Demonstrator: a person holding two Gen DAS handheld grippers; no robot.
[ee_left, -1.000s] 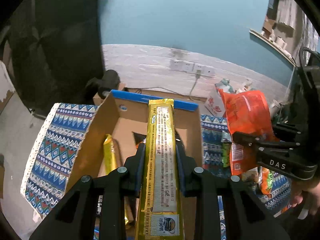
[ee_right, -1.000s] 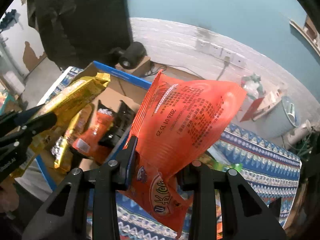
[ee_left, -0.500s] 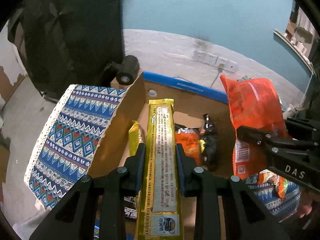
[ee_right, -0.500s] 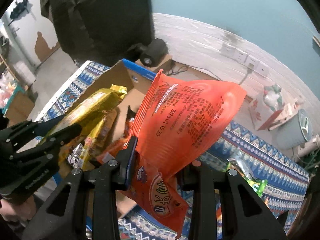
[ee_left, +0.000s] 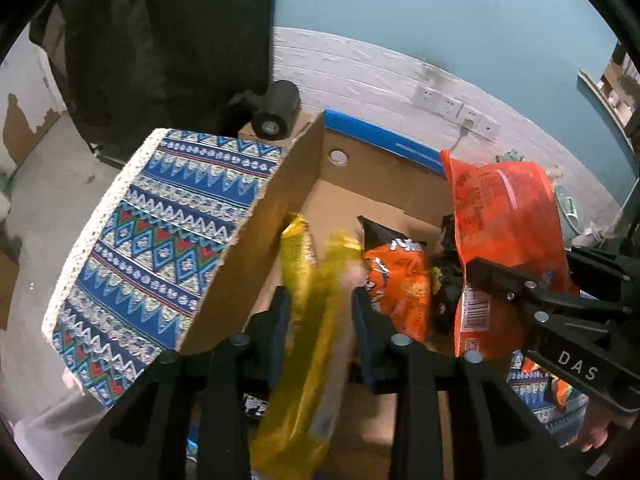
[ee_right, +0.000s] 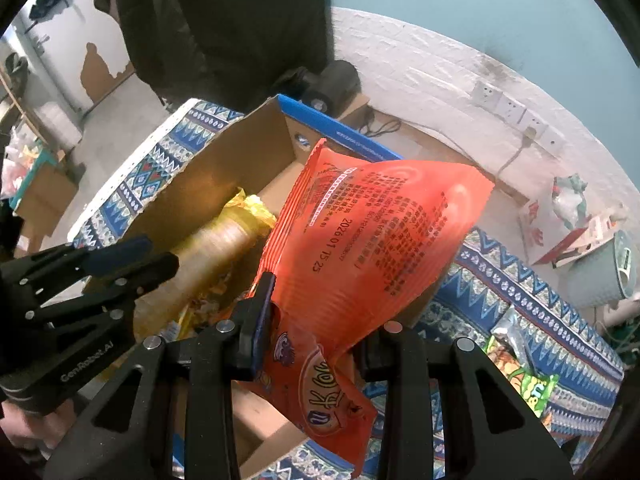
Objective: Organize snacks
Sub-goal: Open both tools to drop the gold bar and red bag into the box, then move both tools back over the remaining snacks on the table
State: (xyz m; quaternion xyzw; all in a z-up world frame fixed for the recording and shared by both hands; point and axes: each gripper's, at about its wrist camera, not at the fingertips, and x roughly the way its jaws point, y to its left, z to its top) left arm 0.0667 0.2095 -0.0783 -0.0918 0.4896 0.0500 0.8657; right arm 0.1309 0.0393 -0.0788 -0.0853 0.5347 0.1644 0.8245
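Note:
A cardboard box (ee_left: 256,236) with a blue rim stands on the patterned tablecloth (ee_left: 160,240). My left gripper (ee_left: 320,312) hangs over the box with its jaws parted. The long yellow snack packet (ee_left: 316,344) between them is blurred and tilted, and looks loose. My right gripper (ee_right: 312,320) is shut on a large orange-red snack bag (ee_right: 372,236) and holds it above the box (ee_right: 224,176). The bag also shows in the left wrist view (ee_left: 504,240). Inside the box lie another yellow packet (ee_left: 296,256), an orange bag (ee_left: 396,280) and a dark packet (ee_left: 448,280).
A green snack packet (ee_right: 520,376) lies on the tablecloth (ee_right: 520,292) right of the box. A black cylinder (ee_left: 276,112) sits behind the box. A pale bin (ee_right: 608,272) and wall sockets (ee_right: 508,108) are at the back right.
My left gripper has opened and the yellow packet is slipping down into the box. Both grippers have moved further over the box. The orange-red bag is still held.

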